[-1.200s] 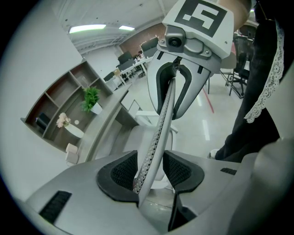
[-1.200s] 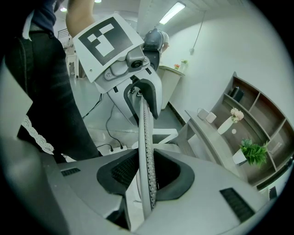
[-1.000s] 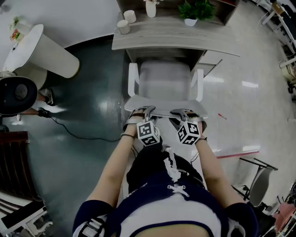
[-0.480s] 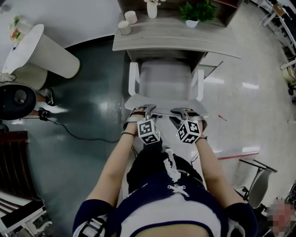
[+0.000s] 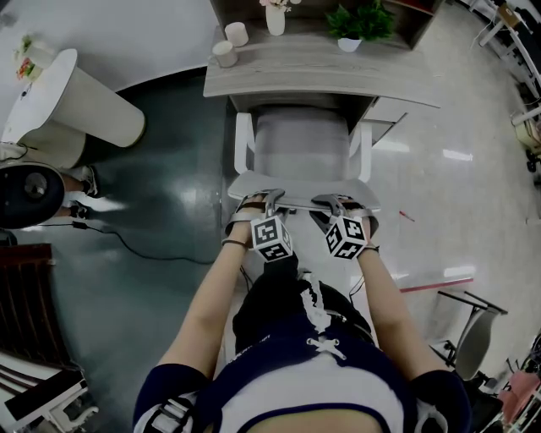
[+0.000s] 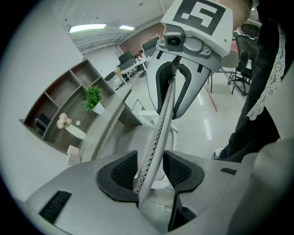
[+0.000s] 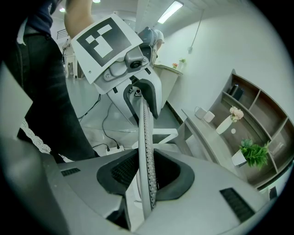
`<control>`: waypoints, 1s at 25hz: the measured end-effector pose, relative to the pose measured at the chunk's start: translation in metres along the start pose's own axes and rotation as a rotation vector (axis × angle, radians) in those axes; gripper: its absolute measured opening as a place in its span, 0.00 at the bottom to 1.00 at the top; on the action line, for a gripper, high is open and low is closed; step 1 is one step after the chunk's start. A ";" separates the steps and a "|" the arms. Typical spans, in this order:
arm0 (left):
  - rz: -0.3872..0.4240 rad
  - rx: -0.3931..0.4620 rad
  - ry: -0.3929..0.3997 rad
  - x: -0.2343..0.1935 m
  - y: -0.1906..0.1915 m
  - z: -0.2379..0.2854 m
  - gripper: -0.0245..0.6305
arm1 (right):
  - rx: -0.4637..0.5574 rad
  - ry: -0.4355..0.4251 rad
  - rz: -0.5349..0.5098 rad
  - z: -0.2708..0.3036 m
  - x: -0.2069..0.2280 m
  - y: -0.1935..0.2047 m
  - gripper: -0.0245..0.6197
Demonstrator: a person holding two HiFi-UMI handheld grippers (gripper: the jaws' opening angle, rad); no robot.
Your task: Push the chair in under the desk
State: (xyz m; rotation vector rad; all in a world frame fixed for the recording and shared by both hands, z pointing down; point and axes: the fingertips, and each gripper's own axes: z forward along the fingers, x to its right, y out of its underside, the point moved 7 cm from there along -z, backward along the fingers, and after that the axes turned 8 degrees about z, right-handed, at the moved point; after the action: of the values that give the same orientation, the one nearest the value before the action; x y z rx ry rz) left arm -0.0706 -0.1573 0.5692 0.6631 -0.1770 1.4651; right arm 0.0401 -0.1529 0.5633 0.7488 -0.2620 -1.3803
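Under the desk [image 5: 321, 72], the chair [image 5: 300, 144] sits slightly deeper than a second ago, its seat partly covered. The left gripper [image 5: 267, 201] and right gripper [image 5: 335, 203] each stay clamped on the backrest [image 5: 300, 188] top rim, so the push is advancing but looks unfinished.

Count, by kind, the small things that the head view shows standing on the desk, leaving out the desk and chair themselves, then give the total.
Cups: 2
Vase of flowers: 1
Potted plant: 1
Total: 4
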 end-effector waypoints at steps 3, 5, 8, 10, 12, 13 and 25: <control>-0.003 0.001 -0.001 -0.005 0.001 0.002 0.31 | 0.000 -0.005 0.002 0.003 0.006 -0.001 0.18; -0.008 0.000 -0.003 -0.009 0.002 0.004 0.31 | 0.000 -0.009 0.002 0.004 0.010 -0.002 0.18; -0.013 0.000 -0.004 -0.013 0.003 0.006 0.31 | 0.001 -0.008 -0.001 0.006 0.014 -0.002 0.18; -0.014 0.002 -0.001 -0.017 0.003 0.008 0.31 | 0.001 -0.009 -0.002 0.007 0.019 -0.002 0.18; -0.016 0.003 -0.002 -0.021 0.003 0.011 0.31 | 0.002 -0.013 -0.003 0.009 0.023 -0.002 0.18; -0.017 0.001 -0.004 -0.022 0.003 0.012 0.31 | 0.002 -0.015 -0.003 0.010 0.025 -0.002 0.18; -0.013 0.005 -0.011 -0.037 0.002 0.019 0.31 | -0.001 -0.024 0.001 0.013 0.043 -0.002 0.18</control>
State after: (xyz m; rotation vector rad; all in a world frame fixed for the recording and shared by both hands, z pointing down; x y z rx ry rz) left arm -0.0717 -0.1986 0.5671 0.6754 -0.1769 1.4502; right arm 0.0397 -0.1976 0.5616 0.7317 -0.2805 -1.3893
